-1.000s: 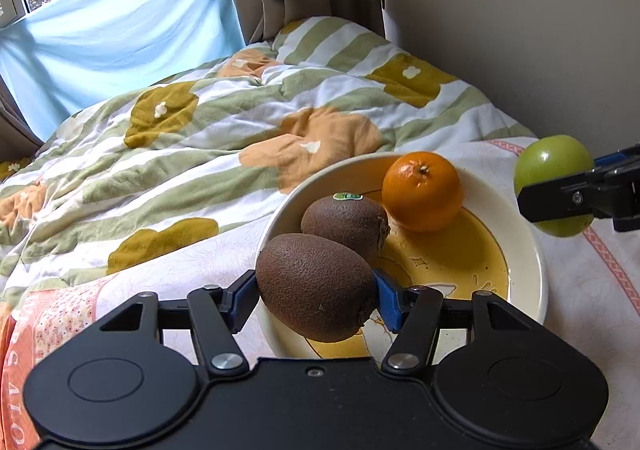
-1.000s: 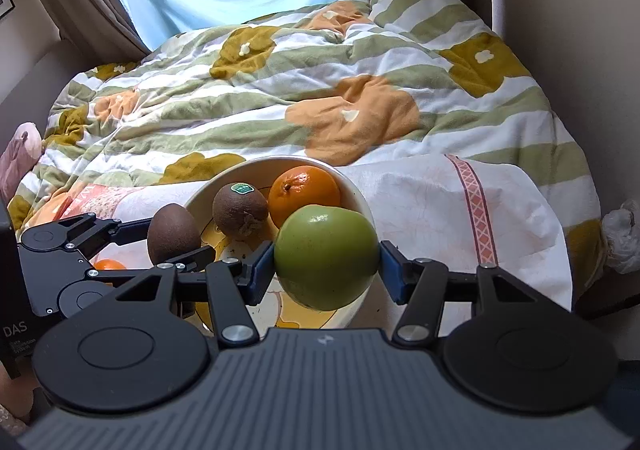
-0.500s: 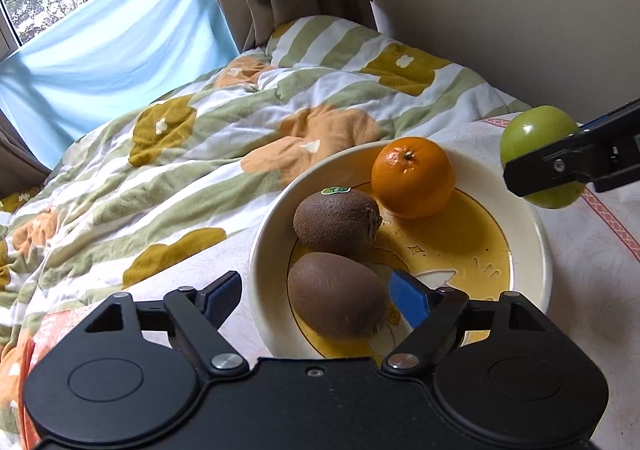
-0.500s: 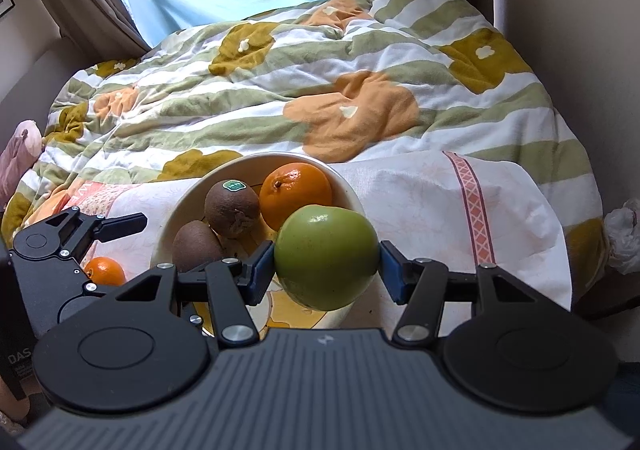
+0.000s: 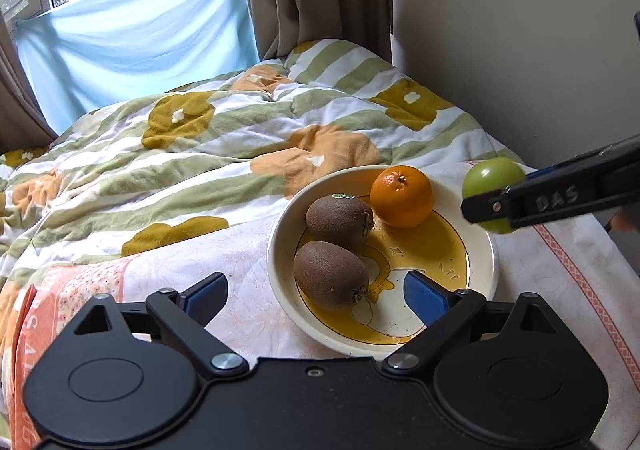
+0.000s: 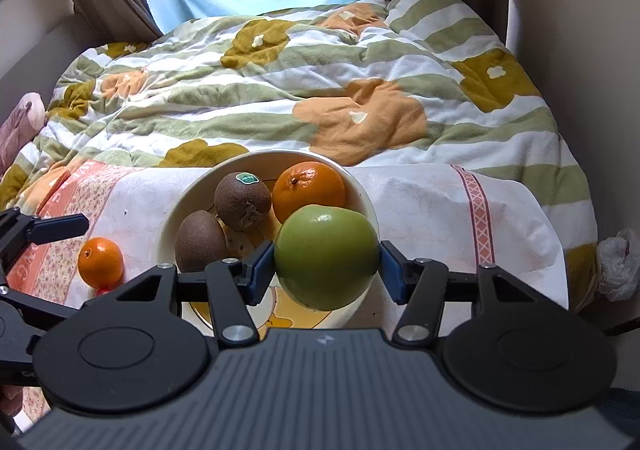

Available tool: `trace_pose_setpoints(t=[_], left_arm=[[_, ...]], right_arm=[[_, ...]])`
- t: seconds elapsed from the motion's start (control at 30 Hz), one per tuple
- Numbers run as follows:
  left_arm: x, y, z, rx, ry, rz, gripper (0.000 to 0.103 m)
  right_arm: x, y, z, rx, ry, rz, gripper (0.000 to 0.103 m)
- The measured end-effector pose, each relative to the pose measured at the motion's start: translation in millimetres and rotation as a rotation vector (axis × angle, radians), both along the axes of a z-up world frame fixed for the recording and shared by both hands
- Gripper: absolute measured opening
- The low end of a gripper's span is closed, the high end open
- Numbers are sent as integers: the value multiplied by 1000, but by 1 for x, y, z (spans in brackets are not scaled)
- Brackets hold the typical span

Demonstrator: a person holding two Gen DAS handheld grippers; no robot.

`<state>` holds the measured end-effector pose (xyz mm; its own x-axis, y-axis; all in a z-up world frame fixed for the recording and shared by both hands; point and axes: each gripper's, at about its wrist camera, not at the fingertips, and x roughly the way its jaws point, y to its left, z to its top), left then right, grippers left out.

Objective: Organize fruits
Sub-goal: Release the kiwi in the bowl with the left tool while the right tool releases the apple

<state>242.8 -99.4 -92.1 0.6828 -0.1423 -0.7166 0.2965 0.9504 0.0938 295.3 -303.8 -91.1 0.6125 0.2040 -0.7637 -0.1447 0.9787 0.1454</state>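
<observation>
The right gripper [image 6: 327, 268] has its jaws pinching the green apple [image 6: 326, 256], one pad on either side of it, and the fruit hangs over the near right rim of the bowl [image 6: 170, 224]; the open yellow floor of the bowl lies just ahead of and below these jaws, so the coming move looks like a short forward-and-down release. Inside the bowl, ahead of the jaws, sit an orange [image 6: 309, 190] and two kiwis, the stickered kiwi [image 6: 242, 200] touching the orange and the plain kiwi [image 6: 200, 240] nearer, its long axis running roughly toward the stickered one. The left gripper [image 5: 316, 296] has its jaws spread wide and empty, with the plain kiwi lying between and just ahead of them. A small orange [image 6: 100, 262] rests on the cloth left of the bowl, near the left gripper, likely its next target. The apple hides the bowl's right floor in the right wrist view, so the free landing room there is better judged from the left wrist view.
</observation>
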Motion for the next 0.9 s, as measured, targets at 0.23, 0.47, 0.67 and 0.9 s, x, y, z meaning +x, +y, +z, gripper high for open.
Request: trace_pose_setpoints(t=[0.23, 0.47, 0.67, 0.9], left_arm=[[-3, 5, -2, -16, 16, 47, 99], [-7, 10, -3, -29, 22, 63, 99], [-9, 13, -4, -52, 35, 82, 99], [-20, 14, 1, -50, 27, 93, 99]], right_arm=[[9, 20, -26, -65, 8, 83, 70], [17, 26, -41, -71, 14, 112, 71], [16, 27, -40, -63, -5, 122, 103], [2, 23, -33, -30, -43, 123, 103]])
